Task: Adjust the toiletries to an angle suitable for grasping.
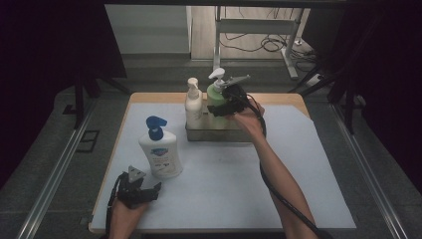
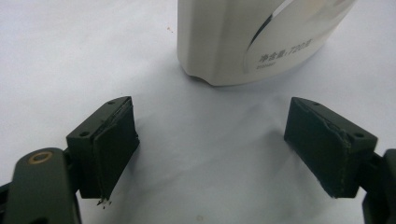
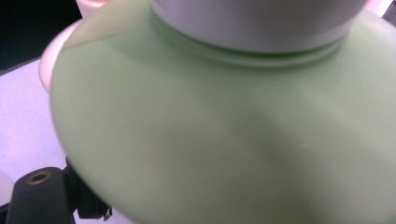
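The green bottle (image 1: 215,95) stands in the tray (image 1: 219,134), clasped at its shoulder by my right tongs (image 1: 222,105): I judge I'm seating it. Next, release and back off. My left tongs (image 2: 210,144) gape, the white bottle (image 2: 252,37) just ahead.

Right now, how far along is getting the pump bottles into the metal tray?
Done: the cream bottle stands in the metal tray. In hand: the right gripper is around the green bottle at the tray. Left: the blue-pump bottle stands on the table mat, before the open left gripper.
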